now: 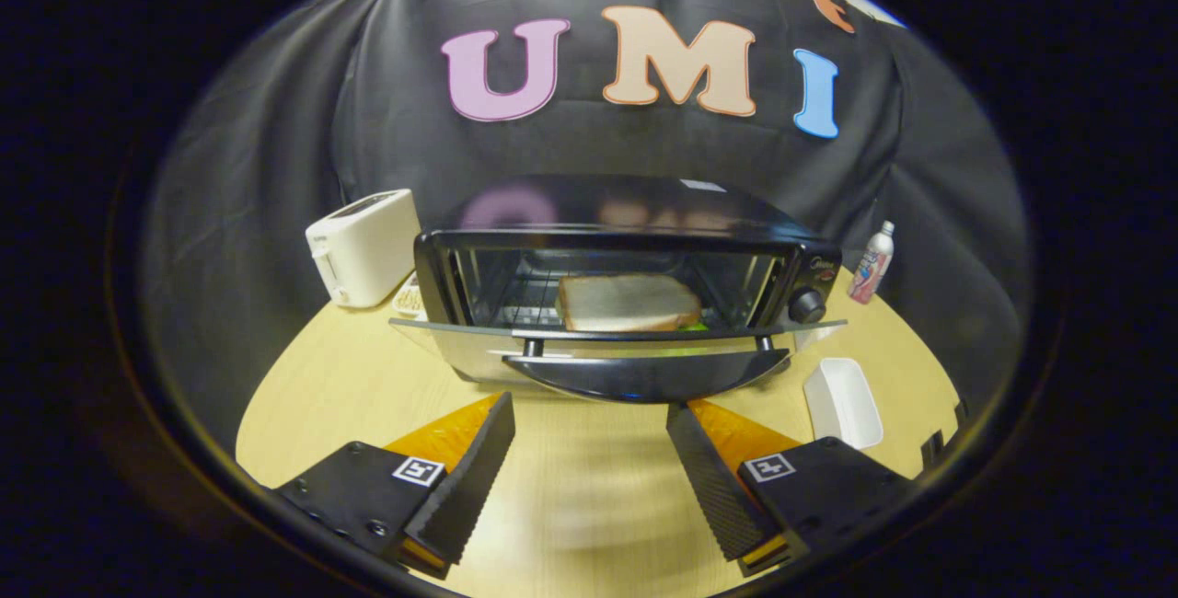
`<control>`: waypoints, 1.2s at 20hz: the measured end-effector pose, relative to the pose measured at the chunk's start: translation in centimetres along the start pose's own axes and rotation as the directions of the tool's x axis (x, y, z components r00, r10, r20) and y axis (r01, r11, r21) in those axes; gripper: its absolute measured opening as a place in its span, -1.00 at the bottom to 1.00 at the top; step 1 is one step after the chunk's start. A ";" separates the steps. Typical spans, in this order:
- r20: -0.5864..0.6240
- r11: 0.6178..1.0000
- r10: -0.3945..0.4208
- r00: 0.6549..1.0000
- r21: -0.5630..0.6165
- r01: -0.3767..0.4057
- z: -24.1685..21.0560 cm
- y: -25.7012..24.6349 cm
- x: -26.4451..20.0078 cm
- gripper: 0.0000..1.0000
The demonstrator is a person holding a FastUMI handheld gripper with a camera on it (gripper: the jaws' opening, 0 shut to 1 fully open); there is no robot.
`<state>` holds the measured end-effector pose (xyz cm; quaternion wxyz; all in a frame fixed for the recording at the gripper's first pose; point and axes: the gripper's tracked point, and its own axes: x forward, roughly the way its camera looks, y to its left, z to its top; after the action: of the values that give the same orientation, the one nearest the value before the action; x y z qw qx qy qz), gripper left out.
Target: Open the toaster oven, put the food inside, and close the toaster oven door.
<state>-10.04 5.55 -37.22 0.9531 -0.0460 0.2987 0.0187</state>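
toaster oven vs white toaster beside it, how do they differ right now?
The toaster oven is black and wide; the toaster is white and smaller. The oven's door hangs open with a slice of bread on its rack; the toaster's slots look empty. The oven sits just ahead of the open tool; the toaster stands off beside the oven. Both rest on the wooden table.

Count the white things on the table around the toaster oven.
2: a white toaster beside the toaster oven's left side, and a white tray beside its right front corner. The oven may hide more.
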 end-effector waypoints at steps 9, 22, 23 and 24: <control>0.074 0.999 0.010 0.997 0.042 -0.013 4.0 0.2 0.9 1.00; 0.292 1.000 -0.024 0.956 0.008 0.022 15.6 -3.0 -4.6 1.00; 0.328 1.000 -0.027 0.944 0.017 0.023 17.8 -3.4 -5.3 1.00; 0.364 0.999 -0.030 0.931 0.032 0.019 20.0 -3.7 -6.1 1.00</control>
<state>-3.43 3.78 -17.14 0.9927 -0.0320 0.1162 0.0108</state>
